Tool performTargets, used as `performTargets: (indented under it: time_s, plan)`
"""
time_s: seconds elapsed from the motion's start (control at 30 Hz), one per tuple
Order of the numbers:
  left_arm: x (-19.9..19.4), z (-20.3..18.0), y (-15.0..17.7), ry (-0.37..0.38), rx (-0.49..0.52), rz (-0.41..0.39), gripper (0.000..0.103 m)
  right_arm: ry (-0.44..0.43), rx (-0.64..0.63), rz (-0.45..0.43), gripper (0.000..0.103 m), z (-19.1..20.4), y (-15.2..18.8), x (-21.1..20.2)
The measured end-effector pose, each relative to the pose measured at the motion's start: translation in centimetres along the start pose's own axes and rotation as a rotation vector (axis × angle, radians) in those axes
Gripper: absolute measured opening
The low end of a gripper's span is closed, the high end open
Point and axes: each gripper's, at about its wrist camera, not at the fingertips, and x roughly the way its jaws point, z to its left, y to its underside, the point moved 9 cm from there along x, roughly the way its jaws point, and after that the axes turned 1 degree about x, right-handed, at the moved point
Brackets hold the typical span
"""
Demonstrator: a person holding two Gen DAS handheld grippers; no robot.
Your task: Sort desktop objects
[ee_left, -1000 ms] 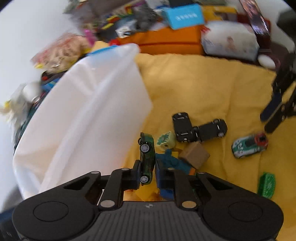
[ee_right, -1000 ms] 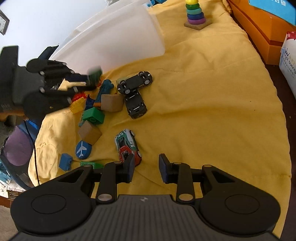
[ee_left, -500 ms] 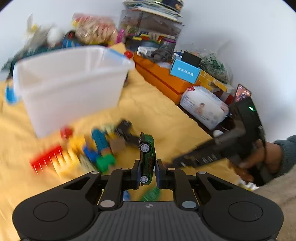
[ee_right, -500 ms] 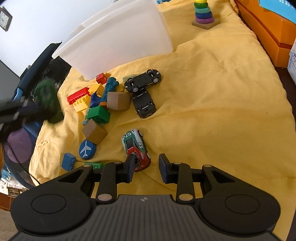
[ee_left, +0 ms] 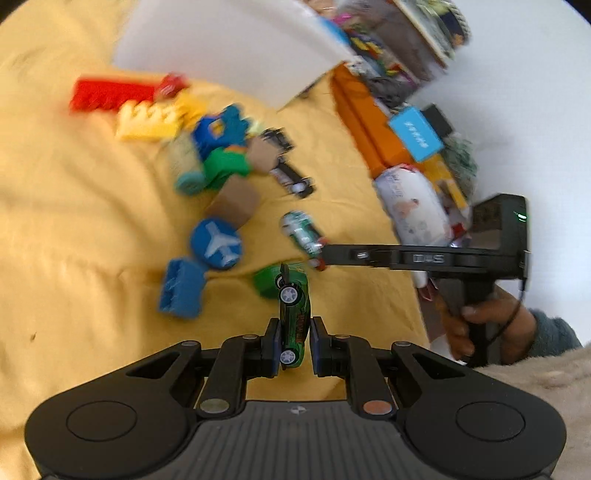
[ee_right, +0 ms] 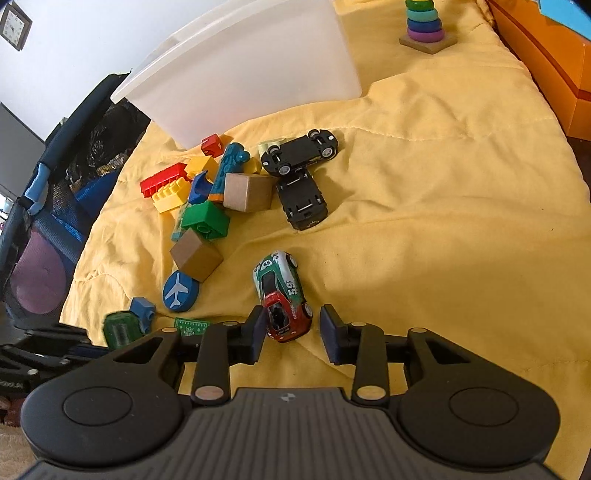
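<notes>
In the left wrist view, motion blur smears the toy blocks [ee_left: 207, 147] and the cluttered shelf [ee_left: 406, 48] beyond reading. The white bin [ee_right: 240, 70] is cut off by the top edge. The green car [ee_right: 120, 328] is blurred and partly hidden behind the right gripper's body.

you're working over a yellow quilted blanket [ee_right: 424, 192] in bright, even light. behind it stands a plain white wall [ee_right: 74, 40] with a small dark-framed clock [ee_right: 15, 23]; orange boxes [ee_right: 546, 55] line the blanket's far edge.
</notes>
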Motion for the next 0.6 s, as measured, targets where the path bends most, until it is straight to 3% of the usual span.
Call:
performTargets:
  time_s: [0.07, 0.2, 0.3, 0.4, 0.6]
  plan:
    - [0.0, 0.7, 0.1, -0.042, 0.004, -0.004, 0.018, 0.001, -0.004, 0.002, 0.038, 0.1, 0.0, 0.0]
    - [-0.4, 1.7, 0.0, -0.143, 0.017, -0.006, 0.036, 0.005, -0.018, 0.002, 0.039, 0.2, 0.0, 0.1]
    - [-1.2, 1.3, -0.3, -0.219, 0.085, -0.01, 0.042, 0.022, -0.045, -0.016, 0.041, 0.4, -0.1, -0.1]
    - [-1.4, 0.2, -0.4, -0.26, 0.109, 0.003, 0.051, 0.084, -0.175, -0.07, 0.042, 1.3, -0.5, -0.7]
    - [0.6, -0.9, 0.0, -0.306, 0.122, 0.058, 0.052, 0.203, -0.465, -0.085, 0.048, 4.3, 0.0, 0.5]
